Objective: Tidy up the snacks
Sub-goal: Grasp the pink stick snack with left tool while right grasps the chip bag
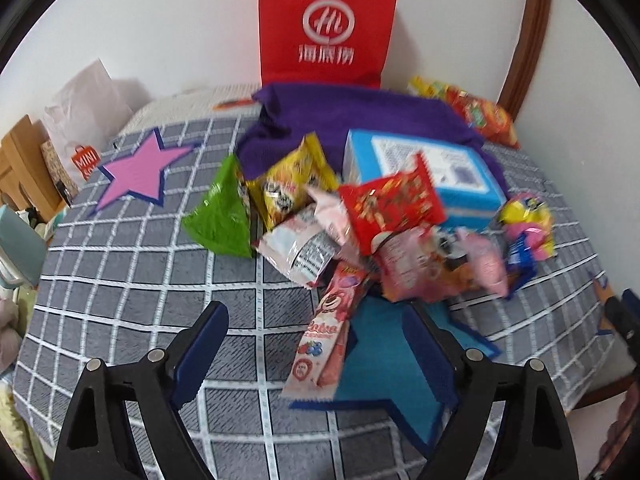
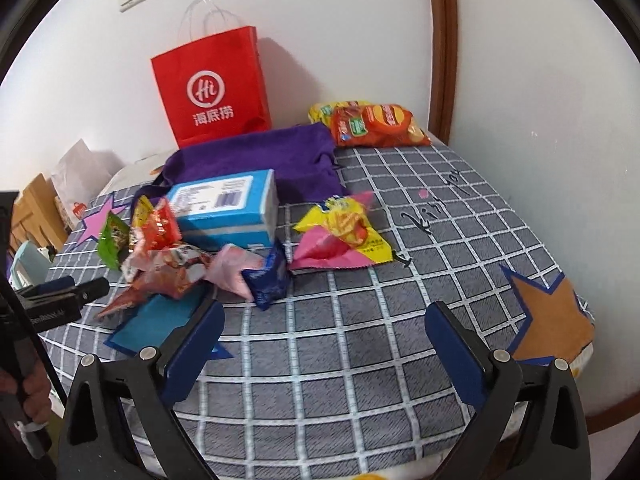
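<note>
A heap of snack packets lies on a grey checked cloth [image 1: 120, 280]: a green packet [image 1: 220, 216], a yellow one [image 1: 288, 184], a red one [image 1: 390, 206], several pink ones, and a long pink berry stick pack [image 1: 324, 340]. My left gripper [image 1: 316, 344] is open, its fingers straddling the near end of that stick pack over a blue star patch [image 1: 384, 364], pads apart from it. My right gripper [image 2: 324, 344] is open over bare cloth, nothing between its fingers. A dark blue packet [image 2: 266, 280] and a yellow-pink packet [image 2: 344, 236] lie beyond it.
A blue box [image 1: 424, 176] sits on a purple towel [image 1: 340, 116]. A red paper bag [image 1: 326, 24] stands against the wall. Orange chip bags [image 2: 376, 124] lie at the far right. Pink star [image 1: 138, 172] and orange star [image 2: 552, 320] patches mark the cloth. The left gripper's body and a hand [image 2: 34, 392] show at left.
</note>
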`<state>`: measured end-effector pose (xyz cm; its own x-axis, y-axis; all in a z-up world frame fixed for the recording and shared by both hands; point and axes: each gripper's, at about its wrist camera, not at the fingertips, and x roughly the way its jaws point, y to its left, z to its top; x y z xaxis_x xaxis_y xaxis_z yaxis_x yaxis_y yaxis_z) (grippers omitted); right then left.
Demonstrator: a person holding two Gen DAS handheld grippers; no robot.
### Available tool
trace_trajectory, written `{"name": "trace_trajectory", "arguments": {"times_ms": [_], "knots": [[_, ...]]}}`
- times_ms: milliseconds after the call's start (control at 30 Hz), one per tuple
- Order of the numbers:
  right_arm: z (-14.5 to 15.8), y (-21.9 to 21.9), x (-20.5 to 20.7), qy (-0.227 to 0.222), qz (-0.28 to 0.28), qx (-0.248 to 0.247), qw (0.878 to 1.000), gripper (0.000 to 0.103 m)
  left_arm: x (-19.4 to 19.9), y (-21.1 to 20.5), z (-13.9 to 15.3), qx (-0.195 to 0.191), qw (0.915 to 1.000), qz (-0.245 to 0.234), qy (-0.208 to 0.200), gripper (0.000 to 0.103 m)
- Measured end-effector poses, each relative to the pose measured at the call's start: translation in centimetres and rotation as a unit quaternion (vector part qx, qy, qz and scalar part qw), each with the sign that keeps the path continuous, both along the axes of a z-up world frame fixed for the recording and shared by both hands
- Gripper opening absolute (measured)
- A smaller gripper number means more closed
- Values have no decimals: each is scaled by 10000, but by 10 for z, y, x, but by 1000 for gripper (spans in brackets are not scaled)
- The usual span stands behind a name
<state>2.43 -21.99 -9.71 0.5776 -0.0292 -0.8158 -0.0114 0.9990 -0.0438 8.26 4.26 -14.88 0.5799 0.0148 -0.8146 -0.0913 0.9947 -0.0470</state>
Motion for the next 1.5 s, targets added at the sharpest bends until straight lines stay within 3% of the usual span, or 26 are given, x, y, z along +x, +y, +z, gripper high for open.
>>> {"name": "trace_trajectory", "arguments": {"times_ms": [267,333,567,800,867,933,1033,1167,1300,1500], "knots": [[-22,-33,43,74,-258,-9,9996,97,26,-1,-42,-36,9989,-135,456,64],[-25,-37,55,81,-282,-16,9996,97,26,-5,-47,161,9989,-208,376,62],[-47,-33,107,364,-80,45,9993,94,25,-6,-44,218,9982,-388,391,30],[-67,-23,145,625,-6,23,9980,92,24,2,-42,178,9981,-451,387,24],[-76,-19,148,773,39,-148,9969,81,23,6,-42,105,9982,-437,395,24],[-84,-16,150,914,23,-278,9954,79,24,11,-42,-85,9983,-388,437,24],[-86,-15,148,943,27,-108,9955,68,24,15,-39,-250,9980,-376,442,24],[-80,-9,143,881,74,-306,9956,54,20,18,-35,-302,9978,-452,387,23],[-72,-8,135,902,51,-373,9952,52,12,24,-26,-431,9975,-500,257,23],[-56,-12,123,904,-116,-92,9958,52,0,34,-7,-664,9965,-497,28,23]]}}
